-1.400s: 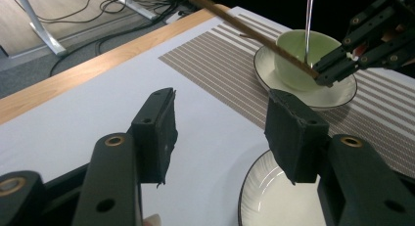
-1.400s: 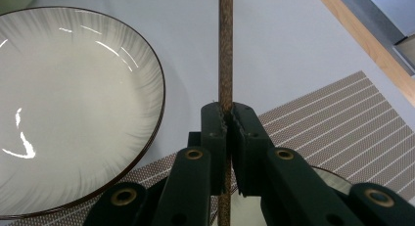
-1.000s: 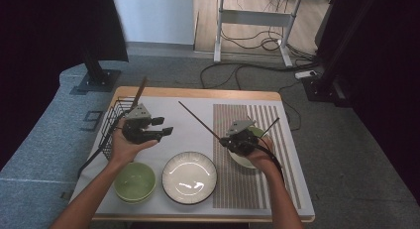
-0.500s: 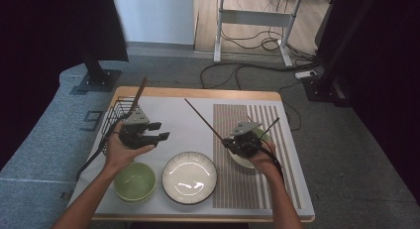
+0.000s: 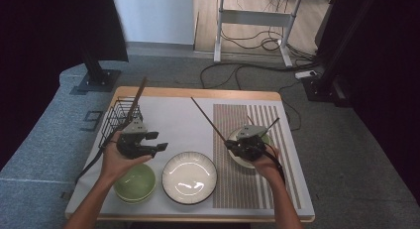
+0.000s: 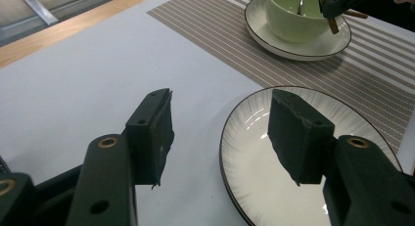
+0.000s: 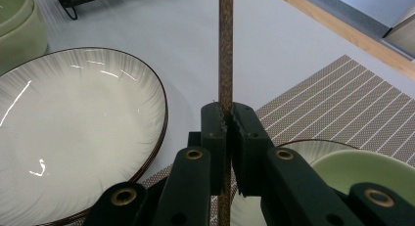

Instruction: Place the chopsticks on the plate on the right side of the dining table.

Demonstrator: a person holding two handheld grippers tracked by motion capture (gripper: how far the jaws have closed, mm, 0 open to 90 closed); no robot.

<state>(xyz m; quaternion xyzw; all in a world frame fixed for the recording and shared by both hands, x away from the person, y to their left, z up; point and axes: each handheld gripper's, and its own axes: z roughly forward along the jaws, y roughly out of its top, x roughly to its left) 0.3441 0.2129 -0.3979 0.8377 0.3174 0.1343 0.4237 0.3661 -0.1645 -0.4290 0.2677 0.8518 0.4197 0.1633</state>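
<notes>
Beside the white plate (image 5: 189, 176), right gripper (image 5: 246, 145) clamped on a chopstick (image 5: 210, 122) over the green cup (image 6: 288, 13), left gripper (image 5: 154, 143) empty, jaws just widened, near the wire basket (image 5: 118, 121)

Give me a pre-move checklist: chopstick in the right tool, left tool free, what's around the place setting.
1. Right tool shut on the chopstick: ok, pads clamp it in the right gripper view.
2. Left tool free: ok, its jaws have just been opening and nothing is between them.
3. White plate bare for placing: ok, nothing lies on it.
4. Cup seated on its saucer on the striped mat: ok.
5. Second chopstick's place: cannot tell; a stick leans in the wire basket.
6. Green bowls apart from the left tool: ok in the high view.
</notes>
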